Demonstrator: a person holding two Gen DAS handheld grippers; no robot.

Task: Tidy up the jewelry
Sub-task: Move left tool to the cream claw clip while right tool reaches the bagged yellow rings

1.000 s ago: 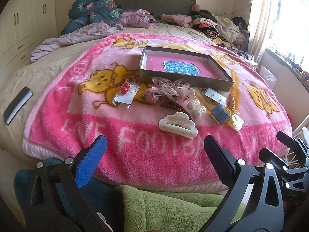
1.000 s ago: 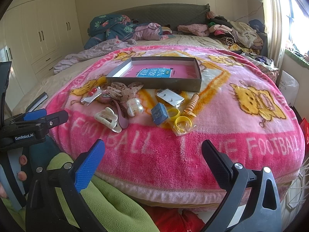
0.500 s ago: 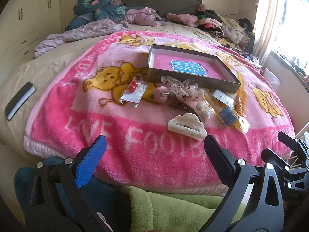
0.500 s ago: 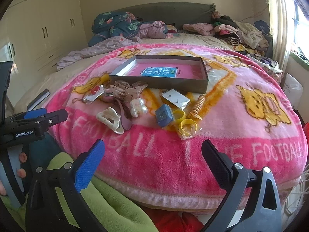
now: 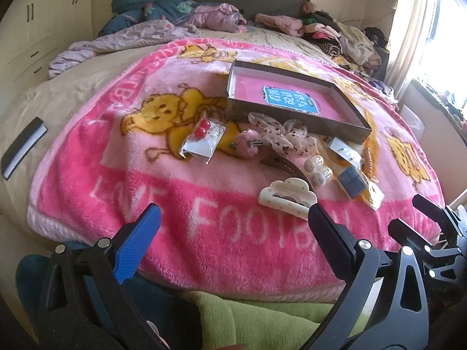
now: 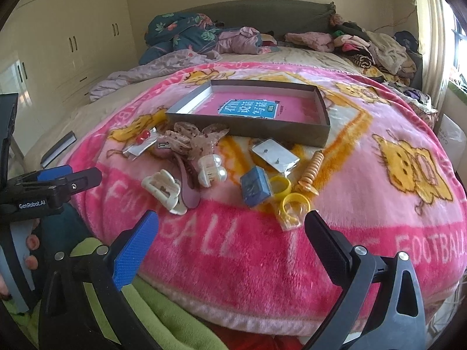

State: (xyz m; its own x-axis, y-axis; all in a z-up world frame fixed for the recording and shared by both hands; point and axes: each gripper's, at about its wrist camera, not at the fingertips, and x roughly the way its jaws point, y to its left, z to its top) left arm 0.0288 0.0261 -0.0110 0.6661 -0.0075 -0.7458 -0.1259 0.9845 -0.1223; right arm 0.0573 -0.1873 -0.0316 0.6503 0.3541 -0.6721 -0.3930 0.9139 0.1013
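Left tongs [image 5: 233,223], right tongs [image 6: 230,227] agape.

A pink fleece blanket [image 6: 335,192] printed with yellow cartoon chicks and white lettering covers the near half of the bed, over a beige sheet [image 5: 58,93]. Up by the grey headboard [image 6: 262,11] lie a dark floral quilt [image 6: 181,32], a lilac garment [image 5: 122,38] and a heap of mixed clothes [image 6: 364,43]. Cream wardrobe doors [image 6: 73,38] line the left wall, a pale curtain [image 5: 408,29] hangs by the bright window on the right, and a black book [image 5: 23,147] rests at the bed's left edge.
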